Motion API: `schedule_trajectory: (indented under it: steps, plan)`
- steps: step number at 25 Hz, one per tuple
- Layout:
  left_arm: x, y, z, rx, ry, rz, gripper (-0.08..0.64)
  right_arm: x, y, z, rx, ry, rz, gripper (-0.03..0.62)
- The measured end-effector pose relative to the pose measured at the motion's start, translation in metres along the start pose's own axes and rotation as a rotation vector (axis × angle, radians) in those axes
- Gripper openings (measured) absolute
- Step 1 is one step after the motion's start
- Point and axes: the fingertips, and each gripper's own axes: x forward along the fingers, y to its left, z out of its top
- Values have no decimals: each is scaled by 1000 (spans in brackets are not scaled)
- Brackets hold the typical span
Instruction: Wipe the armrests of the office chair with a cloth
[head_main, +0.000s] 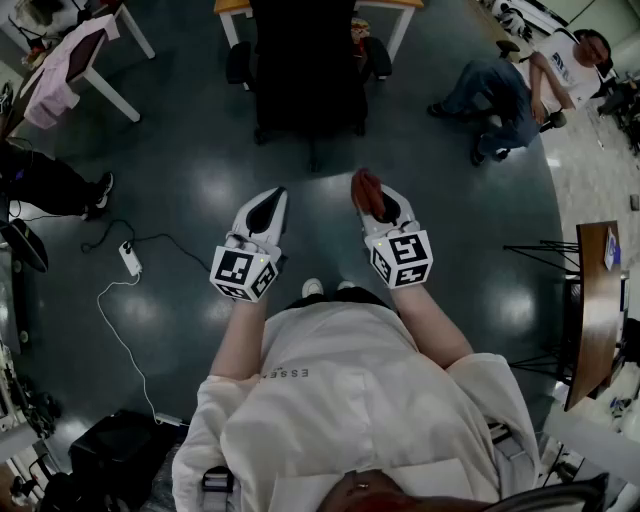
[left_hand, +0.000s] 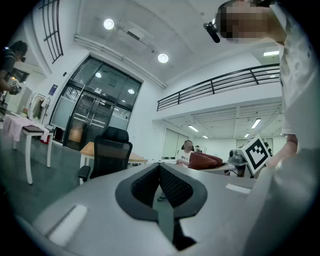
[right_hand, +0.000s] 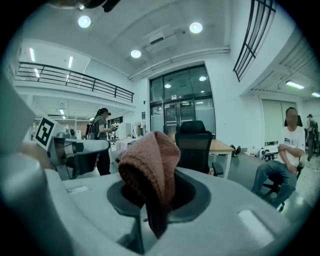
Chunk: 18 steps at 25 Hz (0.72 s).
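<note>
Head view: your left hand-held gripper is mid-frame, your right hand-held gripper beside it, the cloth at its tip; the office chair is top centre, well apart | Left gripper view: jaws together, nothing between; chair left of centre | Right gripper view: jaws clamp the bunched cloth; chair behind it.
</note>
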Motion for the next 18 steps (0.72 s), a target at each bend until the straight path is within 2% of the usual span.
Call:
schedule_trajectory:
  steps: [12, 18]
  plan:
    - [1, 10, 3, -5, 1, 0, 8, 8, 1, 0, 10, 9, -18, 69]
    - [1, 31, 5, -9, -9, 20, 8, 26, -4, 8, 28, -20, -30, 69]
